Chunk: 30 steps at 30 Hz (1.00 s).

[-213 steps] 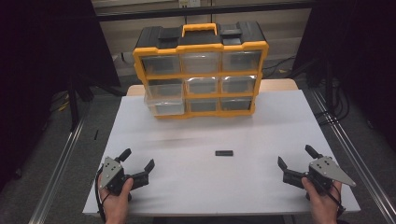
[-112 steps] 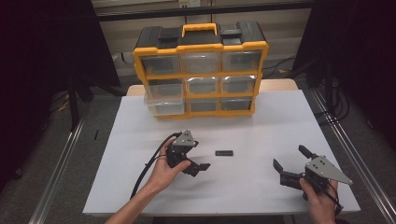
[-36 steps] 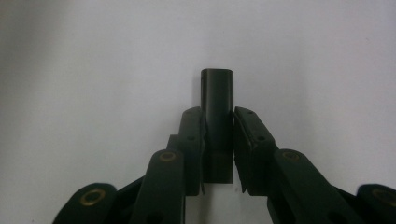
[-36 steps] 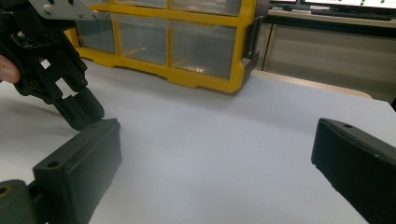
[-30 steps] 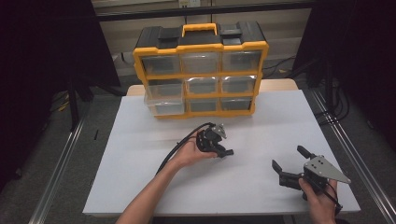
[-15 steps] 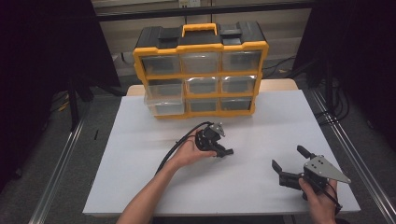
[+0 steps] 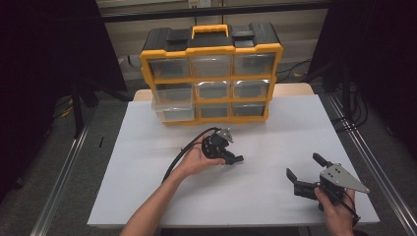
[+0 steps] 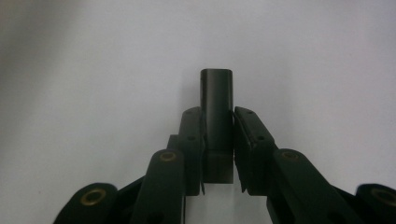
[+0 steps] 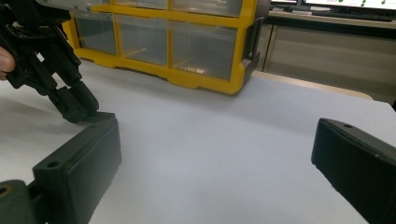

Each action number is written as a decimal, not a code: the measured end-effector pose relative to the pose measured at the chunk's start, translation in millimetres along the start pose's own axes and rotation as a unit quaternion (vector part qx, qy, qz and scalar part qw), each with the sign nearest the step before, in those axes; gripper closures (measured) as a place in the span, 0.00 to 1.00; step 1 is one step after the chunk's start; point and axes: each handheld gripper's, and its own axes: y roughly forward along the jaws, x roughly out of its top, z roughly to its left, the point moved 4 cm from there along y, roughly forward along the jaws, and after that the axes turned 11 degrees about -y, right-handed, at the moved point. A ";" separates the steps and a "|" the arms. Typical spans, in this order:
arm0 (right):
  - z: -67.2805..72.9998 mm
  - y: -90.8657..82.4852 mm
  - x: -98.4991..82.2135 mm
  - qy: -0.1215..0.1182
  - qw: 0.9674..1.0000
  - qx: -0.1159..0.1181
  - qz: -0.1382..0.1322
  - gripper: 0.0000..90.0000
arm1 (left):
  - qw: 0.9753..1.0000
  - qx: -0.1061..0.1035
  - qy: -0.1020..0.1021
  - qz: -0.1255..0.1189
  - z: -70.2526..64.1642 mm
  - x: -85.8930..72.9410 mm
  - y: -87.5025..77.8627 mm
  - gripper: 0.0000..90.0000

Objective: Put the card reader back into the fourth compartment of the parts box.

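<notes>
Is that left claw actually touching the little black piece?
Touching. In the left gripper view, the left claw presses both sides of the black piece.

1. It's a table (image 7: 147,191) with a plain white top, running from the near edge back toward the far wall. A strip of bare tan wood shows at the far corners.
2. Sitting on it at the far side, about centre, is a yellow-and-black organizer box (image 7: 211,73) with three rows of clear drawers and a yellow handle on top. One drawer on its left side sticks out a bit.
3. Mid-table there's a small black oblong piece (image 8: 216,116) down on the white surface, well apart from the organizer.
4. The sheet looks clean and flat, no marks I can make out.
</notes>
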 end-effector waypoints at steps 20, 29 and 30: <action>0.3 0.2 0.3 0.001 1.000 -0.001 -0.002 0.02 | 0.998 0.002 0.004 -0.057 -5.1 0.2 -36.1 0.82; 0.3 0.1 0.3 0.003 1.000 -0.003 -0.001 0.02 | 0.996 0.003 0.003 -0.085 -6.5 -2.1 -52.0 0.82; 0.4 0.1 0.3 0.003 1.000 -0.002 -0.001 0.02 | 0.996 0.004 0.002 -0.088 -6.9 -2.3 -54.3 0.82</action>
